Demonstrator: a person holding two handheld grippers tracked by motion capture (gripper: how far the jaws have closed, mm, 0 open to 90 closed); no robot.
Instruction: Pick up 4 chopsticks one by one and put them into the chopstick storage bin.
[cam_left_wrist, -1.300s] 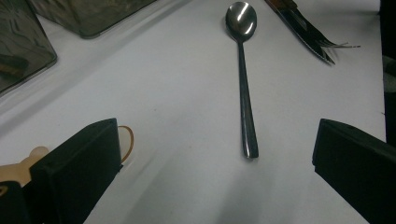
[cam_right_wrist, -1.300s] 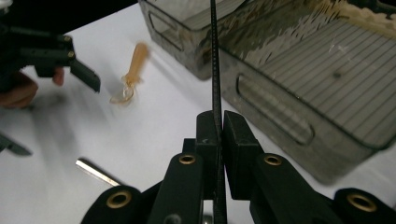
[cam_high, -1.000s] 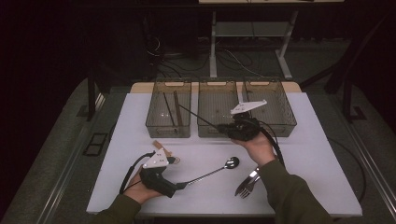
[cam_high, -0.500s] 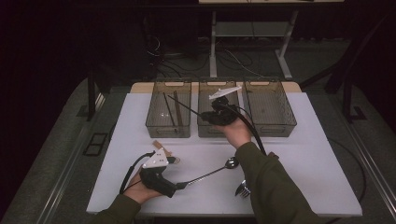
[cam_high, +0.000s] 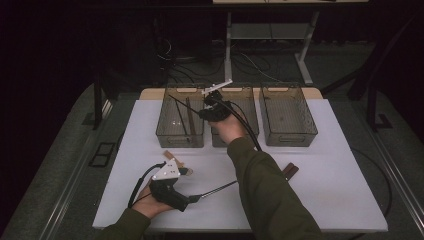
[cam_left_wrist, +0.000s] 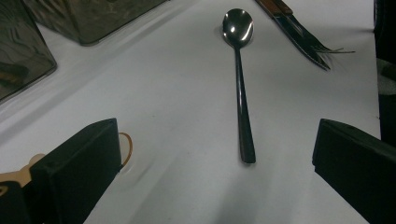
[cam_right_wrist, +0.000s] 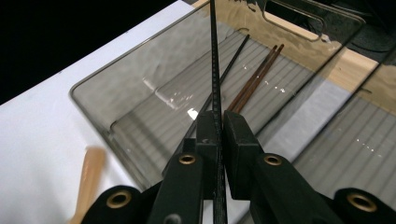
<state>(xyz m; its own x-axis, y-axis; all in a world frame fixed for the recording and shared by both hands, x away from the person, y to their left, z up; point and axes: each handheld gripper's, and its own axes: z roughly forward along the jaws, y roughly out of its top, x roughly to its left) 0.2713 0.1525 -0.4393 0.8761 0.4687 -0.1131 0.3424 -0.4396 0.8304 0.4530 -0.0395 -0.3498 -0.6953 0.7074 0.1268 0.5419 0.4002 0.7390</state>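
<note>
Right gripper (cam_high: 212, 100) is stretched out over the left bin (cam_high: 180, 120), jaws pinched on a black chopstick (cam_right_wrist: 215, 70). Left gripper (cam_left_wrist: 215, 163) rests low on the table (cam_high: 325, 165), jaws wide and empty, spoon (cam_left_wrist: 239, 70) lying between them.

We count three clear plastic bins (cam_high: 288, 116), one black metal spoon (cam_left_wrist: 240, 84), and three chopsticks (cam_right_wrist: 254, 78) lying in a bin.

My right gripper (cam_right_wrist: 215, 135) is black with little gold rings on it, and it pinches a thin black chopstick (cam_right_wrist: 215, 70). The bin (cam_right_wrist: 140, 107) under it is smoky see-through grey with a stripy floor. Inside I see two brown chopsticks (cam_right_wrist: 254, 77) and one black one (cam_right_wrist: 229, 70). My left gripper (cam_left_wrist: 210, 154) is black too (its top plate looks white from above). The spoon (cam_left_wrist: 239, 74) is shiny and dark. The table (cam_high: 325, 200) is white. My sleeve (cam_high: 270, 195) is dark green.
</note>
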